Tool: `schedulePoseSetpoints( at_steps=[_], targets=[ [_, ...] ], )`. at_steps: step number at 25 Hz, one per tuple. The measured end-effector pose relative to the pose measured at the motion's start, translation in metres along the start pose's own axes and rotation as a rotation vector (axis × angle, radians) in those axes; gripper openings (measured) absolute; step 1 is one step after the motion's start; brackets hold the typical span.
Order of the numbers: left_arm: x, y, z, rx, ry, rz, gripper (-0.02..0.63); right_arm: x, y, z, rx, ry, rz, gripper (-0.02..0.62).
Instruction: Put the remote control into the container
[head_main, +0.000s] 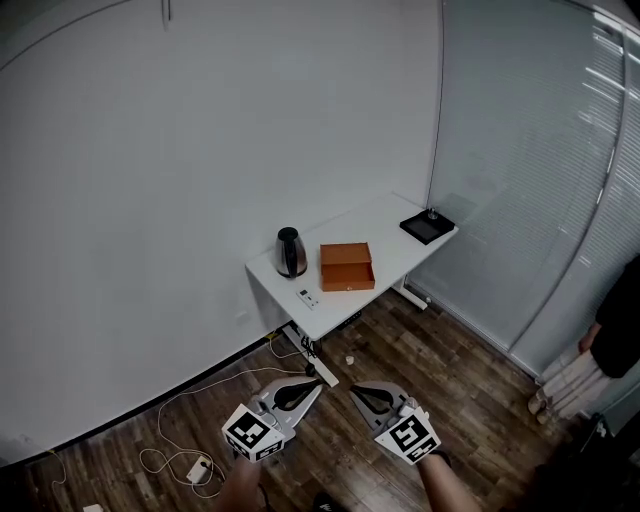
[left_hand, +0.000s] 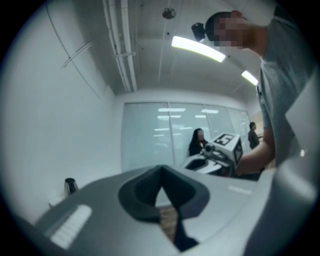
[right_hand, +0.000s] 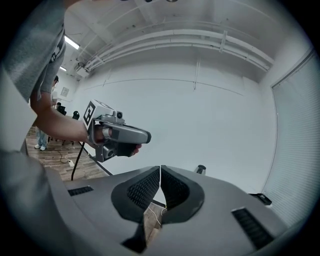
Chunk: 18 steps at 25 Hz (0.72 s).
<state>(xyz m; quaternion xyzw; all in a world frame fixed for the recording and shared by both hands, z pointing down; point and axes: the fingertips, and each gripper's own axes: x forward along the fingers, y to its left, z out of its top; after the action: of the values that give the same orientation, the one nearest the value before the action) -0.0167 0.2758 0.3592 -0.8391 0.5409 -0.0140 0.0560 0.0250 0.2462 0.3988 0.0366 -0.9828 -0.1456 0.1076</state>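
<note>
A white table stands far ahead against the wall. On its near end lies a small white remote control. Behind it sits an open orange box, the container. Both grippers hang low over the wooden floor, well short of the table. My left gripper is shut with nothing in it, and its dark pads meet in the left gripper view. My right gripper is also shut and empty, its ribbed pads touching. Each gripper shows in the other's view: the right one and the left one.
A dark kettle stands left of the box, and a flat black device lies at the table's far end. Cables and a white power strip lie on the floor at left. A person stands at the right by the blinds.
</note>
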Motion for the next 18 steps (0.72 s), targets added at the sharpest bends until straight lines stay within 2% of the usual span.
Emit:
schedulePoseSetpoints(
  at_steps=[12, 18],
  targets=[
    [0.019, 0.045, -0.020, -0.003, 0.018, -0.076, 0.000, 0.041, -0.025, -0.011, -0.005, 0.046, -0.049, 0.017],
    [0.053, 0.058, -0.025, 0.008, 0.049, -0.078, 0.000, 0.046, -0.060, -0.027, 0.023, 0.025, -0.042, 0.017]
  ],
)
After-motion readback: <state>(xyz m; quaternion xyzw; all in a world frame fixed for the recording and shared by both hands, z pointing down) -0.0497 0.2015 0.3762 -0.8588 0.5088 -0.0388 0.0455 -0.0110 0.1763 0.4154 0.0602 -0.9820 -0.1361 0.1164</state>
